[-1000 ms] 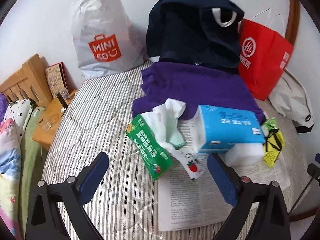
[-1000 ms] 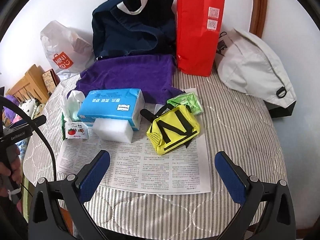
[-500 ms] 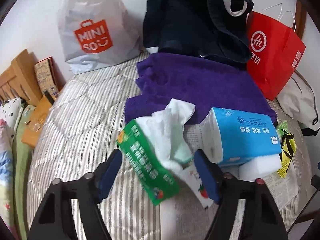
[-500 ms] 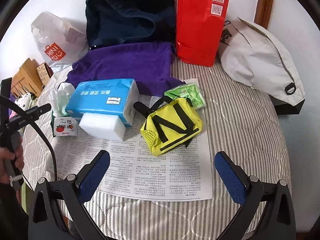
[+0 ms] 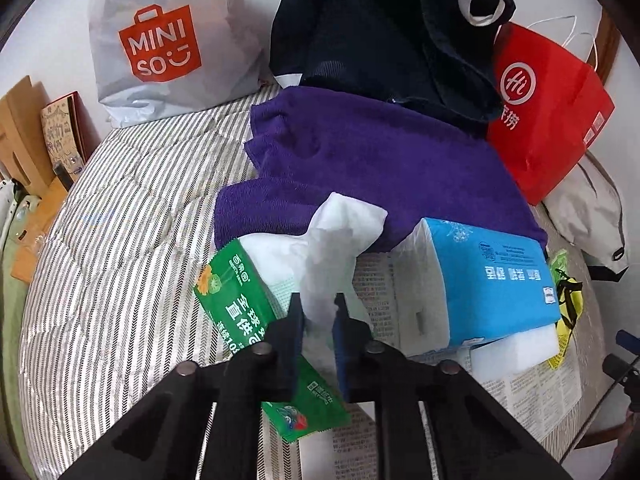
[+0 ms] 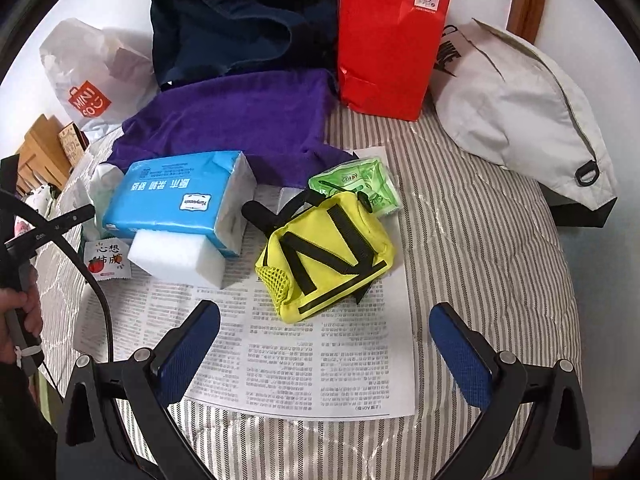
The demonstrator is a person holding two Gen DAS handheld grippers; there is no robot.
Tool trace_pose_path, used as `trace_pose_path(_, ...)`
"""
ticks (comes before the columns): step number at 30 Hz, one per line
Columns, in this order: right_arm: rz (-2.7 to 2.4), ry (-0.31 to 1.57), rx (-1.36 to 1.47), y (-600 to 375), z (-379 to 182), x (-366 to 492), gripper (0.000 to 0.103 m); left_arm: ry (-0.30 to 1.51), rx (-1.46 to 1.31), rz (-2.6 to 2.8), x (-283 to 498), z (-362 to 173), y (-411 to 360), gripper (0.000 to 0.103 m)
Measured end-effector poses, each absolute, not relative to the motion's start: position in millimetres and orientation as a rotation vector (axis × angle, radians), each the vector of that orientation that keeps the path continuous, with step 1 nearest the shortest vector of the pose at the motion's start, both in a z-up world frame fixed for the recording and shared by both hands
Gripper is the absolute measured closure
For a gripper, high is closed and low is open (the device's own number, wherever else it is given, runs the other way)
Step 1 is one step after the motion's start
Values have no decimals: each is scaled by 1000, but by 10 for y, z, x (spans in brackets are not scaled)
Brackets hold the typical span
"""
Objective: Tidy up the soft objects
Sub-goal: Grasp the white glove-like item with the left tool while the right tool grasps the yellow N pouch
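1. Since the earlier frames, the left gripper (image 5: 318, 312) had been brought forward and its wide-open fingers drawn together, so that the white tissue (image 5: 332, 240) standing out of the green tissue pack (image 5: 244, 300) was pinched between them.
2. The green tissue pack was seen lying tilted at the left edge of the newspaper (image 6: 304, 352), partly on the striped quilt (image 5: 120, 220).
3. The right gripper (image 6: 324, 348) was held over the near part of the newspaper, its blue-padded fingers (image 6: 192, 344) spread wide apart with nothing between them.
4. The blue tissue pack (image 6: 180, 196) was found resting on a white foam block (image 6: 176, 260), just right of the green pack in the left wrist view.
5. A small strawberry-printed sachet (image 6: 106, 262) was seen just beside the foam block, on its left in the right wrist view.
6. The yellow pouch (image 6: 324, 256) with black straps was placed on the newspaper, touching a green wipes packet (image 6: 356, 184) behind it.
7. A purple towel (image 5: 380, 168) was spread behind the tissue packs, with a dark navy bag (image 5: 384, 28) behind it.
8. A red paper bag (image 6: 392, 32), a white Miniso bag (image 5: 160, 40) and a pale grey bag (image 6: 520, 108) were ranged along the wall.
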State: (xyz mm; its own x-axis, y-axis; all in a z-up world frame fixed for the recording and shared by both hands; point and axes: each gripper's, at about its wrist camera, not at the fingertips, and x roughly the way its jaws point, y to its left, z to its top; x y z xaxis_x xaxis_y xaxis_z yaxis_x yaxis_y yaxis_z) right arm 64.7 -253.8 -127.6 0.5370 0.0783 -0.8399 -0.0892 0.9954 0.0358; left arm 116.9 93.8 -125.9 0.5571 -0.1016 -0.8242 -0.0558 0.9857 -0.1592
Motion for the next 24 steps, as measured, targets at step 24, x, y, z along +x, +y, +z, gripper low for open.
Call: trace_pose_path(24,139,984,25,-2741,-1311,820,0,893,-202,-69,986,-801,910,92)
